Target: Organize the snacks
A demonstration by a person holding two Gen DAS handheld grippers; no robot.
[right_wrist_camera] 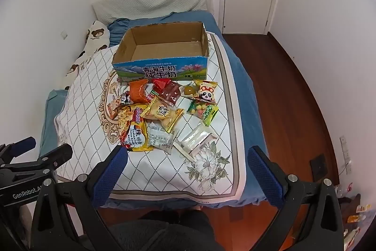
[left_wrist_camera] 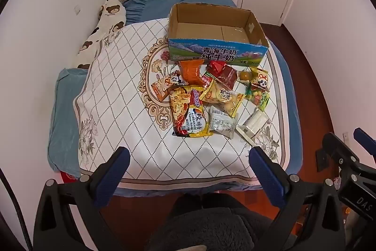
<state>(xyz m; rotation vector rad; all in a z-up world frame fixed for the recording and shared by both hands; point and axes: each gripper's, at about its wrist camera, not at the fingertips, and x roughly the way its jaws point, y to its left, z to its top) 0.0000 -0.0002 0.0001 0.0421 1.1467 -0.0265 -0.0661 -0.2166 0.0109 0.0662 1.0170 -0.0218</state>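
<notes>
Snacks piled on the bed before an empty box

Left gripper (left_wrist_camera: pixel 189 167) and right gripper (right_wrist_camera: pixel 188 167) hover with jaws spread, holding nothing; the snacks (left_wrist_camera: pixel 211 98) lie on the bed (left_wrist_camera: pixel 117 86) just before the box (left_wrist_camera: pixel 217 52).

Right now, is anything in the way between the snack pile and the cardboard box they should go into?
Nothing visible is. The cardboard box sits open and empty just behind the snack pile, its top clear. Only its low front wall lies between them, so snacks need lifting over it.
</notes>
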